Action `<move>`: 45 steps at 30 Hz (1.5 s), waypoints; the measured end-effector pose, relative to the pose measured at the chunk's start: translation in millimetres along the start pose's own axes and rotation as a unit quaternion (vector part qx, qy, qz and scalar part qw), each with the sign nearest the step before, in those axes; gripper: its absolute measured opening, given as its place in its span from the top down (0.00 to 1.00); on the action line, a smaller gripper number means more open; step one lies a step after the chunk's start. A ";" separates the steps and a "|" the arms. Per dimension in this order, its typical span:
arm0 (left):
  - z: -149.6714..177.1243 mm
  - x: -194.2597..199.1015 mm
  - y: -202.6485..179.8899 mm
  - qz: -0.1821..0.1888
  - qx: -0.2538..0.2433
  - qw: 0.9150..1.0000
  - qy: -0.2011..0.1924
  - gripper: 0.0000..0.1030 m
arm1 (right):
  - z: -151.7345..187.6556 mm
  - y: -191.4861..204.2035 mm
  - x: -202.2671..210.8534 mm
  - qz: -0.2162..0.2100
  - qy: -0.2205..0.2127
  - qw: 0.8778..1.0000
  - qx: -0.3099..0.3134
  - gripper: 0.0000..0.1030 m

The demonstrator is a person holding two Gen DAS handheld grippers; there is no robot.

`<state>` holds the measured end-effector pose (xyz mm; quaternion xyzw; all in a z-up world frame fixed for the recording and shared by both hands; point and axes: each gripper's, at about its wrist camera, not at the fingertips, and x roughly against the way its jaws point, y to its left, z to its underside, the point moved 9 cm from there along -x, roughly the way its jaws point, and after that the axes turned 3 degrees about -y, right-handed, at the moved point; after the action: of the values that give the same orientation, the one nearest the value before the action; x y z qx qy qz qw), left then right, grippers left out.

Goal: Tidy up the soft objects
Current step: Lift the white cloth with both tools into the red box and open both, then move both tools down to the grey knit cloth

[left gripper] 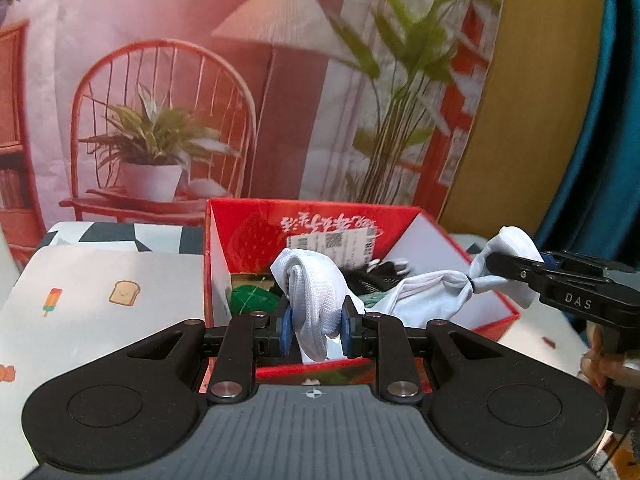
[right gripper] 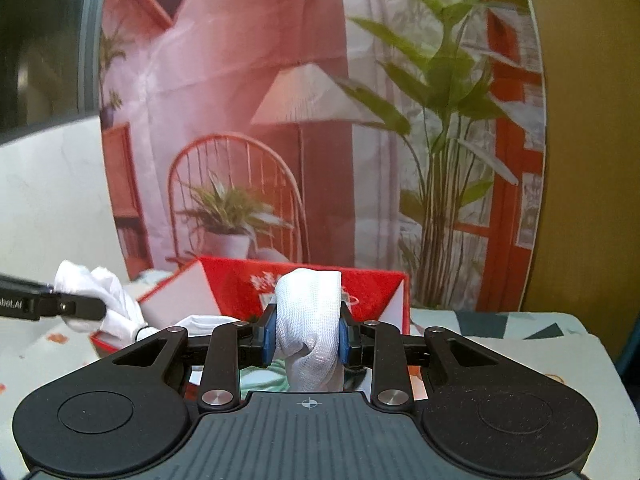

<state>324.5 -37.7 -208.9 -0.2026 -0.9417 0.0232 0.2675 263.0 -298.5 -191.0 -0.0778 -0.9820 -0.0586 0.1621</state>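
Over the red cardboard box (left gripper: 496,300) at the far edge of the worktop (left gripper: 100,304), both grippers hold one white cloth (left gripper: 316,300) stretched between them. Its inner walls are white, its back wall red with a strawberry picture, white lettering and a pasted shipping label (left gripper: 336,246). Inside lie a green ball of yarn (left gripper: 250,300) near the left wall, something dark and black further back that I cannot make out, and a pale green item partly hidden under the cloth. The left gripper (left gripper: 314,326) is clamped on one bunched end of the cloth, its blue pads (left gripper: 286,330) pressing the woven, gauze-like fabric from both sides. The right gripper (right gripper: 307,338) pinches the other end the same way, a thick folded wad rising between its fingers. Between the two ends the cloth sags into the box, tied tight at one spot by a dark band (left gripper: 472,282). Behind the box hangs a printed backdrop (left gripper: 168,80) showing a red chair, a lamp and potted plants.
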 end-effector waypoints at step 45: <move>25.4 5.4 -6.9 -0.062 -0.026 0.998 0.008 0.00 | 53.1 -7.8 -2.6 0.056 -0.016 0.998 -0.008 0.00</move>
<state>304.7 -40.3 -226.9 -0.1511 -0.9504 -0.0198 0.2710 247.6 -299.1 -242.5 -0.1350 -0.9780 -0.0559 0.1490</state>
